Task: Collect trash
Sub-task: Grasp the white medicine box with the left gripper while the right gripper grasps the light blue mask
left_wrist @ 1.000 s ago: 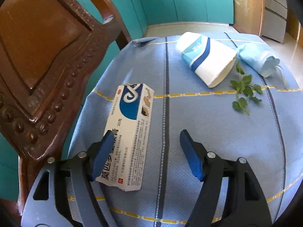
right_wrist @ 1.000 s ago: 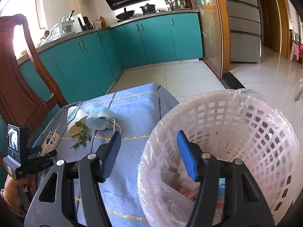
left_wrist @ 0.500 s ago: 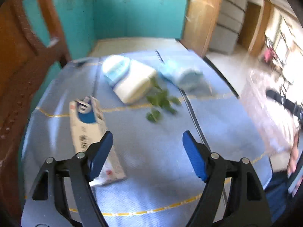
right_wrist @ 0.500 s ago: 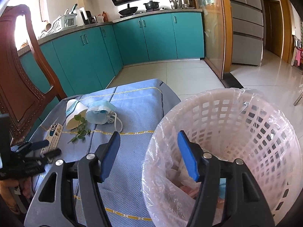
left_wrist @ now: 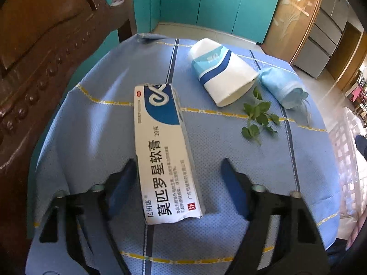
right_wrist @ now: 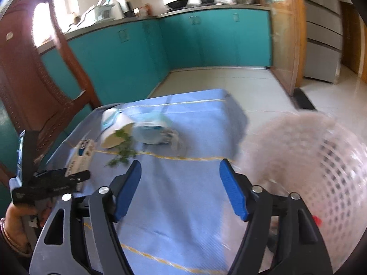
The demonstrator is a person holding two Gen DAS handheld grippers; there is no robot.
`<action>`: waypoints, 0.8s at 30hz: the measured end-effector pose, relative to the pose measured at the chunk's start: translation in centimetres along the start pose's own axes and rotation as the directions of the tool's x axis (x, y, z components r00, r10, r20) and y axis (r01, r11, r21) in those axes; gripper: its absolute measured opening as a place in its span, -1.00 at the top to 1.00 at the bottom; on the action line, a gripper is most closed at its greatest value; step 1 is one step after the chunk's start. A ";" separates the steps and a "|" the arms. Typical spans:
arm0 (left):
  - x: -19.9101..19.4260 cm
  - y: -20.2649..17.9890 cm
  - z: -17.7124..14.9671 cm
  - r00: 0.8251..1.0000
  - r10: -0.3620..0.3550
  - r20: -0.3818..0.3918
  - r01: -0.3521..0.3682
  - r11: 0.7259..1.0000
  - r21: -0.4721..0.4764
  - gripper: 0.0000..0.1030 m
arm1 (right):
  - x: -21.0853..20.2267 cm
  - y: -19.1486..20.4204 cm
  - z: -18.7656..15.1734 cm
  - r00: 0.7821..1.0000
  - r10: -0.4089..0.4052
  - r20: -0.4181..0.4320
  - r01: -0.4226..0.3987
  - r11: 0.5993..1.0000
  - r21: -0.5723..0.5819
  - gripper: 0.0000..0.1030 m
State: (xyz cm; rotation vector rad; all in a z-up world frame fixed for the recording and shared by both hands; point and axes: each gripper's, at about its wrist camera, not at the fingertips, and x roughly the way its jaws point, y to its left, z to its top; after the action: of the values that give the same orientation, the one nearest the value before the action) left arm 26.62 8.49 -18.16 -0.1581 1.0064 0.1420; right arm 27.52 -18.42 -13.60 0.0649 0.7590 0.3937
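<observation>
My left gripper [left_wrist: 176,178] sits low over the counter [left_wrist: 229,160] with its jaws spread wide, and the white-and-blue cardboard ointment box [left_wrist: 164,146] lies flat between them, its near end inside the gap. The left blue pad looks just beside the box's edge; I cannot tell if it touches. My reading: this is the approach-to-grasp step on the first piece of trash. The next move calls for closing across the box's narrow width, then carrying it rightward to the white plastic lattice basket lined with a clear bag [right_wrist: 321,171].

Beyond the box: a white paper cup with blue stripes [left_wrist: 222,75] on its side, a green leafy sprig [left_wrist: 259,116] near its mouth, and a crumpled pale-blue face mask [left_wrist: 284,87] just beside the cup.

My right gripper [right_wrist: 181,188] hangs apart, holding nothing, over blue cloth beside the basket.

Versus half a second ago: the left gripper has swung back so the box is centred rather than off to the left; the right view has shifted left and blurred.
</observation>
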 end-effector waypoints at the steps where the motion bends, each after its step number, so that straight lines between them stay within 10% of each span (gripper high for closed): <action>1: 0.1 -0.2 0.0 1.000 0.011 0.004 -0.011 1.000 0.004 -0.24 | 0.7 0.8 0.6 1.000 0.002 -0.008 -0.002 1.000 -0.018 -0.39; 16: 0.6 0.2 0.6 1.000 0.016 0.023 -0.017 0.998 0.065 -0.40 | 13.6 5.7 5.6 0.985 -0.123 -0.118 0.109 0.987 -0.119 -0.55; 20: 0.6 0.2 1.0 0.999 0.022 0.040 -0.025 0.998 0.063 -0.09 | 13.9 6.3 4.8 0.983 -0.097 -0.153 0.072 0.985 -0.158 0.14; 24: 0.8 0.2 0.9 0.999 0.019 0.028 -0.021 0.998 0.061 0.10 | 12.3 6.8 3.9 0.987 -0.054 -0.153 0.027 0.984 -0.175 0.38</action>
State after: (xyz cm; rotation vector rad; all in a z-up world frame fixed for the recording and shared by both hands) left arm 27.71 8.93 -18.40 -0.0900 0.9839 0.1309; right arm 36.02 -7.22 -17.53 -0.1454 0.8775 0.4277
